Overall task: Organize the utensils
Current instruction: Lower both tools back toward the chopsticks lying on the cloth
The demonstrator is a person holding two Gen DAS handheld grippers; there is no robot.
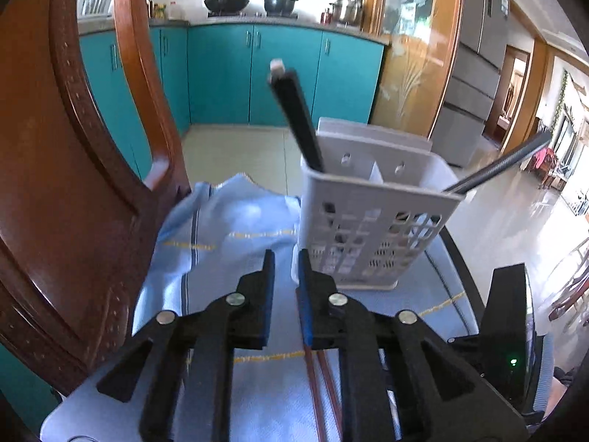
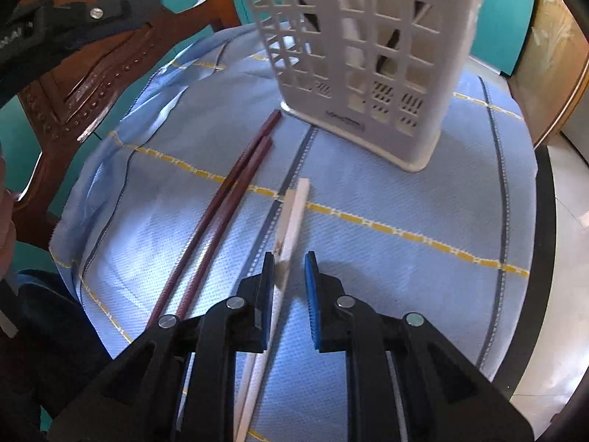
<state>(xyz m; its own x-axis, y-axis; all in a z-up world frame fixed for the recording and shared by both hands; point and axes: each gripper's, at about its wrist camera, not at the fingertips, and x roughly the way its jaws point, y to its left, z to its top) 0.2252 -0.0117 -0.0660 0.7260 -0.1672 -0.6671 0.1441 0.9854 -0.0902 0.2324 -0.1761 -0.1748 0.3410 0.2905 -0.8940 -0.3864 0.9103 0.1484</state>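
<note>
The right gripper (image 2: 289, 267) is held slightly spread astride the pale wooden chopsticks (image 2: 291, 217) lying on the blue cloth (image 2: 405, 276) near the white utensil caddy (image 2: 368, 55), presumably so they can be pinched and dropped in.

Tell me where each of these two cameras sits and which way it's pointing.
Left wrist view: sits on the left gripper, aimed forward and slightly down over the blue cloth at the white basket, kitchen cabinets behind; its own jaws show, slightly apart, empty.
Right wrist view: sits on the right gripper, aimed steeply down at the pale chopsticks and the red chopsticks; its jaws straddle the pale pair.
Both share the basket, cloth, red chopsticks and wooden chair.
</note>
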